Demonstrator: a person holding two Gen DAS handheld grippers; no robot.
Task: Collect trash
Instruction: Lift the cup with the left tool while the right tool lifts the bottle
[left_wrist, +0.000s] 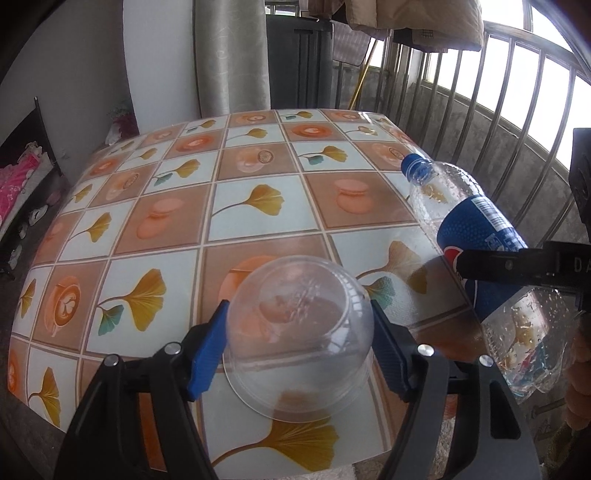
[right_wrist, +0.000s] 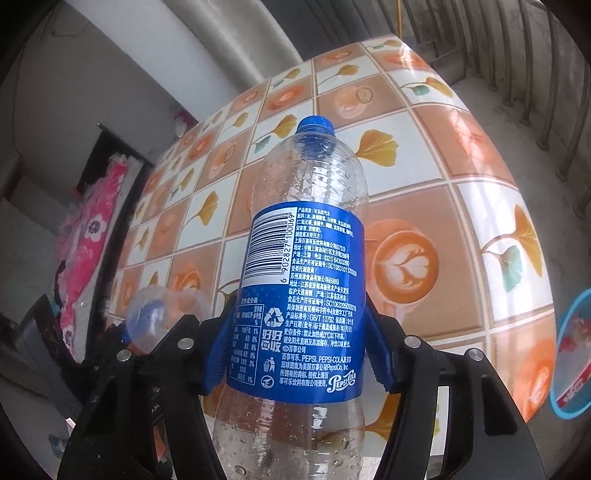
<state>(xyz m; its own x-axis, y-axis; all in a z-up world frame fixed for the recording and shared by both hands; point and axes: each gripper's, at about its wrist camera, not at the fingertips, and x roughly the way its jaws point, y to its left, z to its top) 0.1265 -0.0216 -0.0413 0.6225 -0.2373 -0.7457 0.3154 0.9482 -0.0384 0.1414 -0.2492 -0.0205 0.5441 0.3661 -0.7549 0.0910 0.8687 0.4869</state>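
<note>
My left gripper (left_wrist: 299, 332) is shut on a clear plastic dome lid (left_wrist: 299, 325), held above the near edge of the tiled table (left_wrist: 236, 206). My right gripper (right_wrist: 299, 350) is shut on an empty Pepsi bottle (right_wrist: 306, 266) with a blue label and blue cap, gripped at the label and held above the table. The bottle also shows in the left wrist view (left_wrist: 476, 229), tilted with its cap toward the table, right of the lid. The lid appears faintly in the right wrist view (right_wrist: 159, 314), left of the bottle.
The table top has an orange and white pattern of leaves and coffee cups. A metal railing (left_wrist: 491, 122) runs along the right. A bed with pink bedding (right_wrist: 92, 236) stands at the left. A blue-rimmed bin (right_wrist: 572, 354) sits below the table's right side.
</note>
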